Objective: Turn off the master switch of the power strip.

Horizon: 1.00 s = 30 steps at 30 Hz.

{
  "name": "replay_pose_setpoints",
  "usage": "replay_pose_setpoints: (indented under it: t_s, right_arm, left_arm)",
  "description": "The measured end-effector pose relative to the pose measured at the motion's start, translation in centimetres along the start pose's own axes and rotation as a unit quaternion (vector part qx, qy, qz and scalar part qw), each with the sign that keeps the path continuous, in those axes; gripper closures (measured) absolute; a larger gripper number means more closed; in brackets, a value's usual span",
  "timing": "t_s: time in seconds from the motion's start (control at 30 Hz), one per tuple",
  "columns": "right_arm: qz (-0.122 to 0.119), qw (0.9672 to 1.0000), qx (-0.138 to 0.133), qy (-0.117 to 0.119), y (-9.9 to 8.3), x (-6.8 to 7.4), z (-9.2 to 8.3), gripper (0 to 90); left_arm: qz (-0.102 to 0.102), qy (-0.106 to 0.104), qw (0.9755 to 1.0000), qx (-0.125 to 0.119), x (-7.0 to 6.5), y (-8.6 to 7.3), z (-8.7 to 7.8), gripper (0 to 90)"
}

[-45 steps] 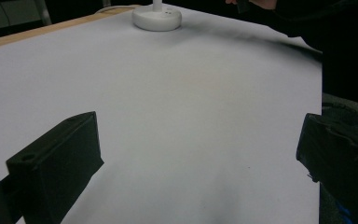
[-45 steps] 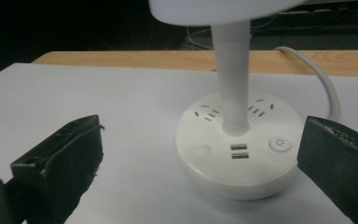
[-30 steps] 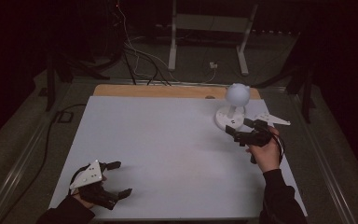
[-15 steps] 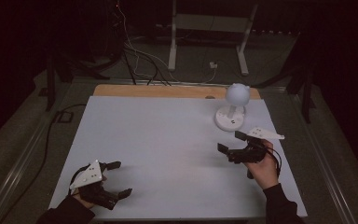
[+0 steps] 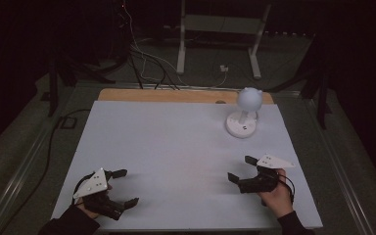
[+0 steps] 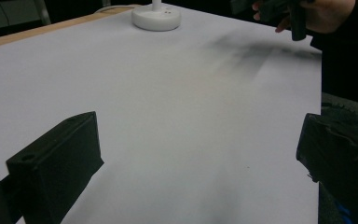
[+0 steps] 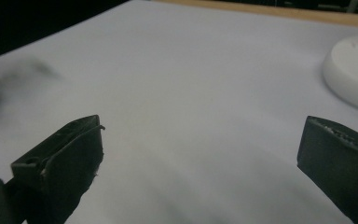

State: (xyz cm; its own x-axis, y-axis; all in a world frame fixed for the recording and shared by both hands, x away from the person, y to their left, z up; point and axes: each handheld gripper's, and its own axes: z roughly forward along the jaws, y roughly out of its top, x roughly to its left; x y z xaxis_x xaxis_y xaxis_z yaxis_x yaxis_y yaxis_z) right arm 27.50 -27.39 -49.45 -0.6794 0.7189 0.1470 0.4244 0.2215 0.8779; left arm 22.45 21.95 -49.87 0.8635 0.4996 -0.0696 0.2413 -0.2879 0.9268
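Note:
A small white lamp [image 5: 245, 110] with a round globe head and a disc base stands at the back right of the white table [image 5: 176, 147]. Its base [image 6: 156, 17] shows far off in the left gripper view and at the right edge [image 7: 354, 74] in the right gripper view. My right gripper [image 5: 241, 169] rests open near the front right of the table, well short of the lamp, with nothing between its jaws. My left gripper [image 5: 125, 186] lies open at the front left corner, also holding nothing.
A wooden strip [image 5: 176, 96] runs along the table's far edge. Behind it, cables [image 5: 147, 63] and a white stand's legs [image 5: 218, 44] sit on the dark floor. The other hand with its gripper [image 6: 298, 14] shows at the top right of the left gripper view.
My right gripper has drawn back from the lamp's base toward the front of the table and stayed open. The left gripper has not moved.

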Motion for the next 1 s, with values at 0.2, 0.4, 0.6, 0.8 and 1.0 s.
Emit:
replay_pose_setpoints:
  t_s: [0.2, 0.4, 0.6, 0.8, 1.0]
  right_arm:
    - [-0.011, 0.9996, 0.025, -0.008, -1.7, 0.1, -0.7, 0.2]
    - [-0.022, 0.9986, 0.047, -0.010, -3.3, 0.1, -1.3, 0.2]
    - [-0.031, 0.9969, 0.071, -0.010, -4.0, -0.2, -1.1, 0.2]
    - [-0.025, 0.9966, 0.078, -0.010, -4.0, -0.4, -0.8, 0.2]
    - [-0.027, 0.9965, 0.077, -0.018, -4.0, -0.6, -0.7, 0.2]
  left_arm:
    - [0.001, 0.000, 1.0000, 0.000, 0.0, 0.0, 0.0, 0.4]
    - [0.001, -0.001, 1.0000, 0.000, 0.0, 0.0, 0.0, 0.4]
    - [0.002, -0.003, 1.0000, 0.001, -0.1, 0.0, 0.0, 0.4]
    - [0.001, -0.002, 1.0000, 0.000, -0.1, 0.0, 0.1, 0.4]
    - [0.001, -0.002, 1.0000, 0.003, -0.1, 0.0, 0.1, 0.4]
